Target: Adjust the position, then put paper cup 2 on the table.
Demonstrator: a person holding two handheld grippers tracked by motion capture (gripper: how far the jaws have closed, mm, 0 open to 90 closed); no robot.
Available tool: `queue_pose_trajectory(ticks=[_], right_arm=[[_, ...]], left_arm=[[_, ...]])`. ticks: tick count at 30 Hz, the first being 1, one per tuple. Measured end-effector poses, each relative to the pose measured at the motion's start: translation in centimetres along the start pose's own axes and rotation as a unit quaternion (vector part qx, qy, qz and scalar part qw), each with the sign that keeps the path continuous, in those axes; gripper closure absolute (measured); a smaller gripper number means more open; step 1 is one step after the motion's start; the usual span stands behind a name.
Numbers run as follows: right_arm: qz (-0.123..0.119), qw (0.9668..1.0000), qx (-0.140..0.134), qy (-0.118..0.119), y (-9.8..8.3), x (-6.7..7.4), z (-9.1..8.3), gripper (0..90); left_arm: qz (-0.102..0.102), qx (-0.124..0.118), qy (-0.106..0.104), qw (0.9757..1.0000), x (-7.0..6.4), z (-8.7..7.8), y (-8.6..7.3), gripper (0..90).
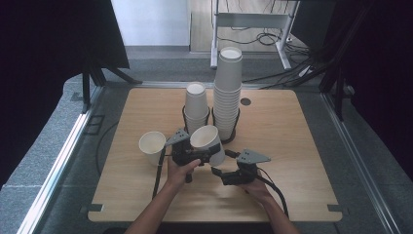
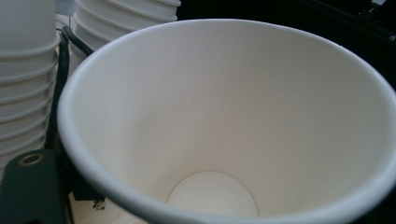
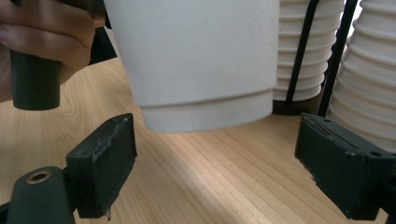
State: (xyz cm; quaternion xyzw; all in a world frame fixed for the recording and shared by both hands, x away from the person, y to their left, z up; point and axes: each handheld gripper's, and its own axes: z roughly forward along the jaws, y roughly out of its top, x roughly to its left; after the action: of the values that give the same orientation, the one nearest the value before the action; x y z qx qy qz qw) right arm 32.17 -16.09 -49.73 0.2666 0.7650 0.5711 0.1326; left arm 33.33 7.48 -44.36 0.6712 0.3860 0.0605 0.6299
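My left gripper (image 1: pixel 201 155) is shut on a white paper cup (image 1: pixel 209 142), holding it tilted just above the wooden table (image 1: pixel 297 146). The left gripper view looks straight into the cup's open mouth (image 2: pixel 224 116), with one black jaw showing at the lower left. My right gripper (image 1: pixel 223 164) is open just right of the cup. In the right gripper view its pads (image 3: pixel 107 158) stand wide apart, and the cup's base (image 3: pixel 205 112) hangs a little ahead of them without touching. A second paper cup (image 1: pixel 152 145) stands upright to the left.
Behind the held cup, a short stack of cups (image 1: pixel 196 105) and a tall stack (image 1: pixel 227 92) stand in black wire holders (image 1: pixel 234 130). In the right gripper view both stacks (image 3: pixel 369 93) sit close behind the cup. Dark curtains flank the table, and a desk frame stands beyond it.
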Motion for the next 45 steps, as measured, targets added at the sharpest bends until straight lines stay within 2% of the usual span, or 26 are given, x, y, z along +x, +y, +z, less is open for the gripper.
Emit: queue_pose_trajectory(ticks=[10,15,21,25,28,35,39,42,45], right_arm=[[-0.003,0.9999,0.015,-0.002,-0.4,0.0,0.1,12.8],[-0.007,0.9997,0.022,-0.005,-0.5,0.0,0.0,12.8],[-0.008,0.9996,0.027,-0.009,-0.6,-0.1,-0.2,12.8],[-0.009,0.9995,0.028,-0.012,-0.7,-0.2,-0.4,12.8],[-0.007,0.9995,0.026,-0.015,-0.7,-0.4,-0.6,12.9],[-0.005,0.9996,0.022,-0.017,-0.7,-0.6,-1.0,13.1],[-0.006,0.9996,0.022,-0.018,-0.7,-0.7,-1.1,13.1],[-0.007,0.9996,0.023,-0.017,-0.7,-0.6,-1.0,13.2],[-0.008,0.9995,0.026,-0.018,-0.8,-0.6,-1.0,13.2]], left_arm=[[0.005,-0.014,0.019,0.9997,0.5,-1.1,0.1,14.1],[0.015,-0.02,0.035,0.9991,0.7,-1.6,0.2,14.1],[0.028,-0.017,0.069,0.9971,1.1,-2.0,-0.1,14.1],[0.043,-0.011,0.096,0.9944,1.1,-2.1,-0.3,14.0],[0.045,-0.01,0.106,0.9933,1.1,-2.0,-0.5,13.9],[0.06,0.002,0.141,0.9881,1.2,-1.8,-1.2,13.8],[0.068,0.011,0.168,0.9834,1.4,-1.8,-1.6,13.7],[0.075,0.018,0.187,0.9792,1.6,-1.6,-1.9,13.7],[0.089,0.025,0.211,0.9731,1.6,-1.3,-2.2,13.6]])
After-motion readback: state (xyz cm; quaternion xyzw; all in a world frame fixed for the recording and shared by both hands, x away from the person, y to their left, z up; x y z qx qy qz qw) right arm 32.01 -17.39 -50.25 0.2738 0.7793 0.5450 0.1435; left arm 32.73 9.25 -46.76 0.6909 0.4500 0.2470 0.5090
